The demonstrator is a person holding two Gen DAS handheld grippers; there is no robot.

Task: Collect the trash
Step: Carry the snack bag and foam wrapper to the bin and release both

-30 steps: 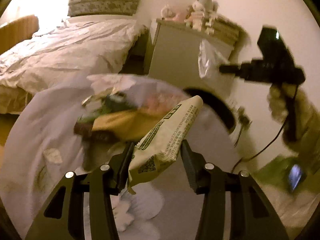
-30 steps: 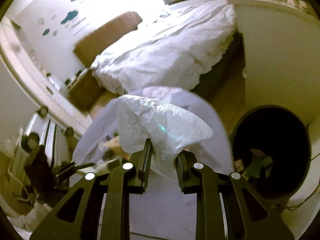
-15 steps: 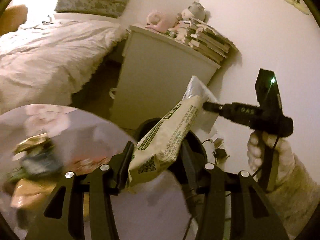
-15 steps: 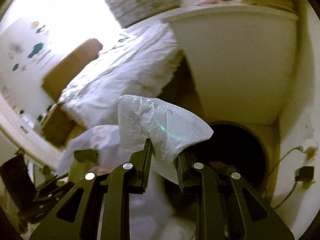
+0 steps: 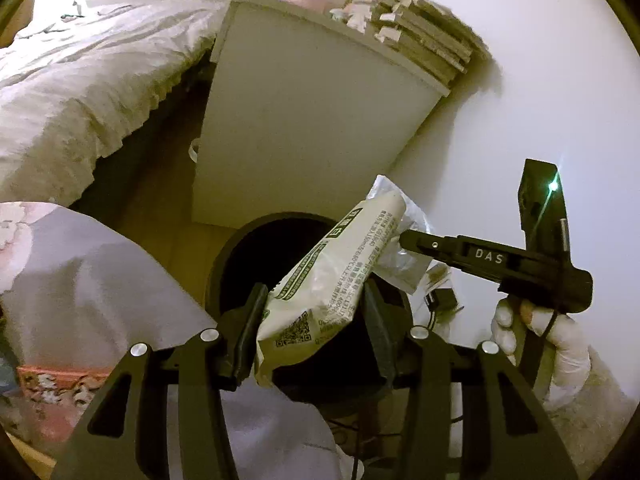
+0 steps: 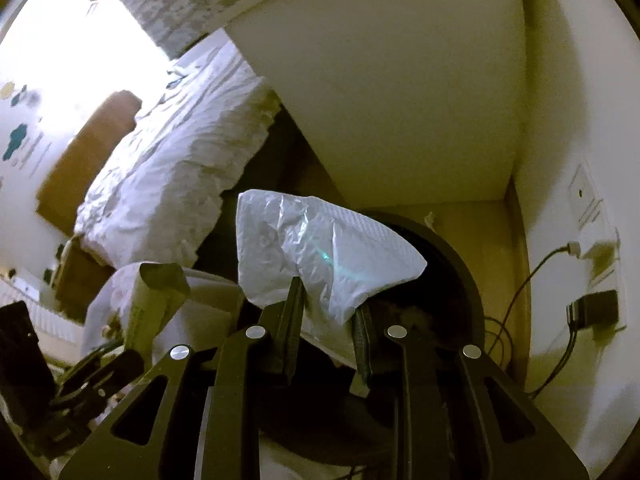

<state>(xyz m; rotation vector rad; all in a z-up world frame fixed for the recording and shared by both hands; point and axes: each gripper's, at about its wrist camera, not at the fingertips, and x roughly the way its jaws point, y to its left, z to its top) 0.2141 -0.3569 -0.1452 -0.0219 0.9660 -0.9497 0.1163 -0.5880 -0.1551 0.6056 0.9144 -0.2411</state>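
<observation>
My left gripper [image 5: 314, 320] is shut on a pale printed wrapper [image 5: 336, 272] with green text and a QR code, held over the round black trash bin [image 5: 236, 248]. My right gripper [image 6: 328, 320] is shut on a crumpled white plastic wrapper [image 6: 316, 248], held just above the same bin [image 6: 460, 264]. In the left wrist view the right gripper [image 5: 404, 240] comes in from the right with its white wrapper [image 5: 400, 264] behind my printed one. In the right wrist view the left gripper's wrapper [image 6: 156, 296] shows at lower left.
A white cabinet [image 5: 304, 128] stands behind the bin, with books and soft toys [image 5: 416, 20] on top. A bed with white bedding [image 5: 80, 80] lies to the left. A purple-clothed table [image 5: 92, 280] is at lower left. A wall socket with cables [image 6: 592, 248] is at right.
Both grippers have swung from the table toward the bin and moved closer to it. Each still holds its wrapper.
</observation>
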